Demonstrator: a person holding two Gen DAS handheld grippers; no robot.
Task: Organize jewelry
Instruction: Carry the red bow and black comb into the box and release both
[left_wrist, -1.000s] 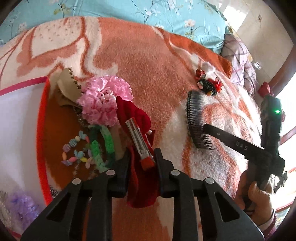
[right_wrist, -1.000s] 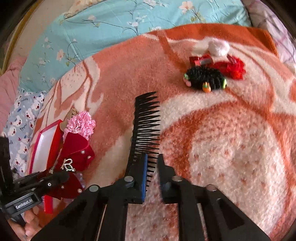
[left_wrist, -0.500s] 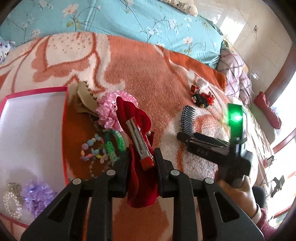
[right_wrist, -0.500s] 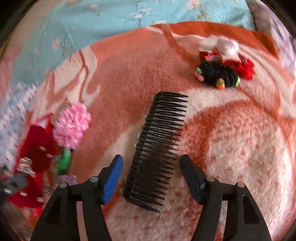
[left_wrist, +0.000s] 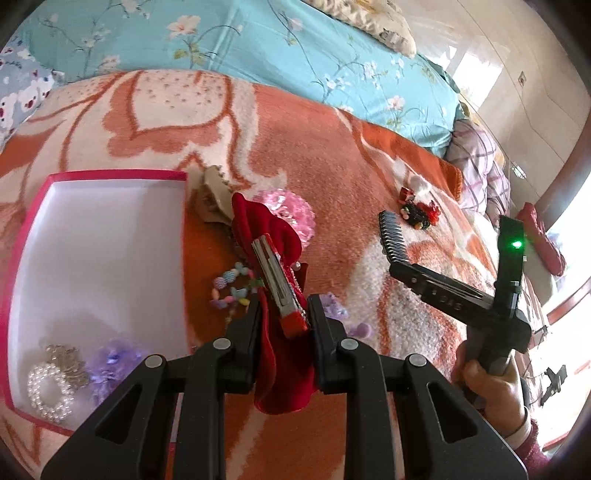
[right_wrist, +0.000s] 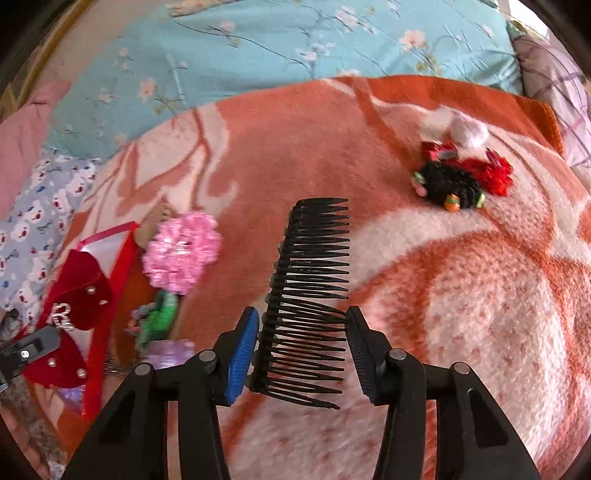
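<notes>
Looking along the left gripper (left_wrist: 283, 314), a red velvet bow clip (left_wrist: 275, 258) is seen clamped between the two black fingers, its metal clasp facing up and its fabric hanging below the pads. Behind and to the left, a pink-rimmed box (left_wrist: 110, 175) with a white floor lies on the orange-and-cream blanket (left_wrist: 314, 147); a pearl bracelet (left_wrist: 50, 391) and a purple flower piece (left_wrist: 110, 365) are seen in its near corner. Just beyond the bow, a pink ruffled scrunchie (left_wrist: 291, 210), a tan toothed clip (left_wrist: 214, 192) and a string of pastel beads (left_wrist: 231, 288) lie on the blanket beside the box. To the right, the right gripper (left_wrist: 397, 258) is held by a hand (left_wrist: 491, 387), a green light glowing on its body, with its tips at the black comb (left_wrist: 393, 236). Farther off a small cluster of red and black hair ties (left_wrist: 419, 212) is seen.

In the right wrist view, the right gripper (right_wrist: 301, 354) is closing around the black comb (right_wrist: 310, 295), which lies on the blanket (right_wrist: 461, 295) between the blue-padded fingers; the left pad is against the comb's spine and the right pad at its tooth tips, though a firm press cannot be confirmed. Beyond lie the black scrunchie with coloured beads (right_wrist: 448, 184), a red tie (right_wrist: 495, 175) and a white pom-pom (right_wrist: 469, 131). At left, the pink scrunchie (right_wrist: 181, 253), a green piece (right_wrist: 162, 317), the box's red edge (right_wrist: 107, 295) and the held red bow (right_wrist: 74, 295) are visible.
</notes>
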